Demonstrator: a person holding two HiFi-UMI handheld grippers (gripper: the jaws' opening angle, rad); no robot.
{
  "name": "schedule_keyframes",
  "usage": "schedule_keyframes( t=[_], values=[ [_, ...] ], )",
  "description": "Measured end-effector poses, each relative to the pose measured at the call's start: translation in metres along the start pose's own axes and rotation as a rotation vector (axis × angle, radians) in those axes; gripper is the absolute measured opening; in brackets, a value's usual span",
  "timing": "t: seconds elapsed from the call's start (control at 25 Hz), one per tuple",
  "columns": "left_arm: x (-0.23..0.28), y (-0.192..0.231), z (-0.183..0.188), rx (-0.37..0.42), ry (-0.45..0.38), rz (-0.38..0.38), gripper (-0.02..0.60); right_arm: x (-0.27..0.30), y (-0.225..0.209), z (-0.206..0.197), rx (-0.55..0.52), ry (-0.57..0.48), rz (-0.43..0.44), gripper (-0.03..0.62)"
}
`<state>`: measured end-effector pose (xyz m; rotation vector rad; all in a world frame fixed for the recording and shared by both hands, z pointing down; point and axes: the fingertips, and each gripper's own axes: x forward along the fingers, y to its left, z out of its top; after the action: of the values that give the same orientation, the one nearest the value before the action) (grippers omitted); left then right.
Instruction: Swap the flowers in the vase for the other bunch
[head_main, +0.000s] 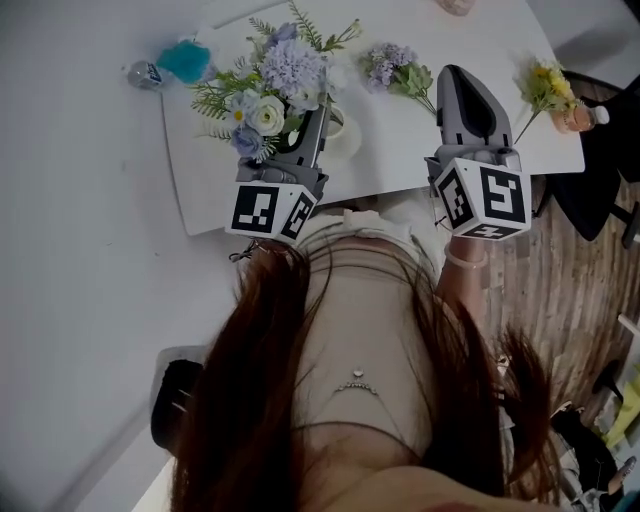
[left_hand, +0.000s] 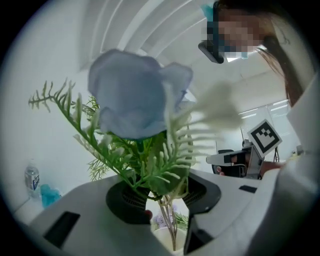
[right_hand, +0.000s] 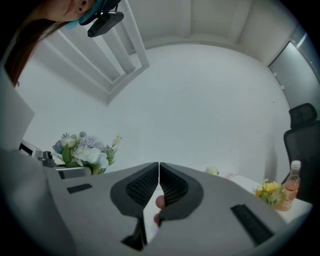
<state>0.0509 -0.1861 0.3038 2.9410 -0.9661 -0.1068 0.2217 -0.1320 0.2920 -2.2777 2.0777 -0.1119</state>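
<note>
A bunch of pale blue, white and purple flowers with green fern sprigs stands over the white vase on the white table. My left gripper is shut on its stems. In the left gripper view the stems run down between the pads into the vase mouth, and the blue bloom fills the view above my left gripper. A second, purple bunch lies flat on the table. My right gripper hovers beside it, shut on nothing, with the pads touching at its tip.
Yellow flowers and a drink bottle sit at the table's right end. A teal object and a small bottle are at the left end. A dark chair stands off the right edge over wooden flooring.
</note>
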Motion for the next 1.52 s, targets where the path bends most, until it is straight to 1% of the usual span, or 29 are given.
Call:
schedule_keyframes(
  t=[0.16, 0.48, 0.72, 0.88, 1.16, 1.28, 1.44, 1.52],
  values=[
    [-0.006, 0.005, 0.013, 0.014, -0.002, 0.016, 0.146, 0.0, 0.001, -0.005, 0.046, 0.001, 0.004, 0.028],
    [-0.023, 0.018, 0.056, 0.029, -0.039, 0.023, 0.135, -0.001, 0.021, 0.006, 0.07, 0.002, 0.01, 0.028],
    [-0.023, 0.015, 0.057, 0.013, -0.055, 0.027, 0.132, -0.007, 0.009, -0.012, 0.092, 0.019, 0.002, 0.028],
    [-0.024, 0.016, 0.061, 0.019, -0.059, 0.031, 0.132, -0.009, 0.005, -0.022, 0.097, 0.033, -0.001, 0.028],
    [-0.02, 0.017, 0.058, -0.031, -0.115, 0.048, 0.13, -0.008, -0.019, -0.054, 0.104, 0.053, -0.002, 0.028],
    [-0.026, 0.023, 0.063, -0.032, -0.141, 0.071, 0.13, -0.005, -0.021, -0.062, 0.105, 0.059, 0.006, 0.028],
    [-0.063, 0.05, 0.094, -0.02, -0.173, 0.14, 0.129, -0.004, 0.015, -0.039, 0.094, 0.049, 0.037, 0.028],
    [-0.072, 0.059, 0.098, -0.014, -0.167, 0.164, 0.129, -0.003, 0.024, -0.034, 0.09, 0.05, 0.048, 0.028]
  ],
)
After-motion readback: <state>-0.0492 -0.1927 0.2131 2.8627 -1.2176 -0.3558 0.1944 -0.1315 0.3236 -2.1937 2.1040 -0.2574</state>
